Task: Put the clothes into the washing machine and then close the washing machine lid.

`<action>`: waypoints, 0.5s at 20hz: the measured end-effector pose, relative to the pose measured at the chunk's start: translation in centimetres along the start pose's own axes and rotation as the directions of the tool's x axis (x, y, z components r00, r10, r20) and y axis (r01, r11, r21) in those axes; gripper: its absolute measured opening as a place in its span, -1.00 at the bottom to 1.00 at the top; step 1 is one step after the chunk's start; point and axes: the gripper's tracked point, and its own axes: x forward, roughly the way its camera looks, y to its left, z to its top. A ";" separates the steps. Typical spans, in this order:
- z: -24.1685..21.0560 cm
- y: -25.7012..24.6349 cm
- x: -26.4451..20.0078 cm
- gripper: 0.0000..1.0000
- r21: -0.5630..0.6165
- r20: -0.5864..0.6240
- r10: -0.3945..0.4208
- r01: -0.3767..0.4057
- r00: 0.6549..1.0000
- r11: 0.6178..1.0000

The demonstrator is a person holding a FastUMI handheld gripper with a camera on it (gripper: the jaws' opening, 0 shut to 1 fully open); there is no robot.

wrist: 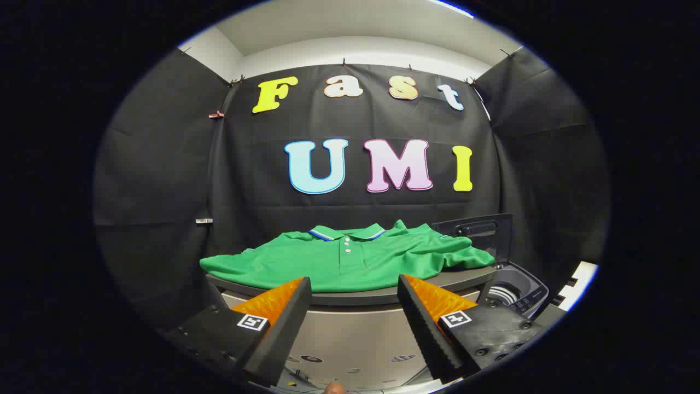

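Gripper (pixel 354 284) fingers spread wide, empty, aimed at the shirt (pixel 350 257) just beyond them, likely lining up a grasp. Shirt lies flat on the tabletop (pixel 350 298). Washing machine (pixel 517 290) beside it, lid (pixel 476 232) raised; the visible part of the drum looks empty.

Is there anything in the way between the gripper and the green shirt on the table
Nothing visible does. The gripper is open, its fingers apart and short of the green polo shirt, which lies spread on the table just ahead. The washing machine stands open beside it.
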 end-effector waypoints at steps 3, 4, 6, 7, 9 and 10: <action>0.0 0.1 -0.1 0.97 -0.006 -0.004 0.004 -0.004 1.000 1.000; 0.0 0.1 -0.1 0.97 -0.005 -0.005 0.005 -0.005 1.000 1.000; -0.1 0.0 -0.2 0.97 -0.008 -0.008 0.004 -0.004 1.000 1.000; -0.2 0.0 -0.2 0.97 -0.016 -0.012 0.005 -0.005 1.000 1.000; -0.2 0.1 -0.3 0.97 -0.022 -0.016 0.010 -0.010 1.000 1.000; -0.3 0.1 -0.4 0.97 -0.020 -0.022 0.011 -0.011 1.000 1.000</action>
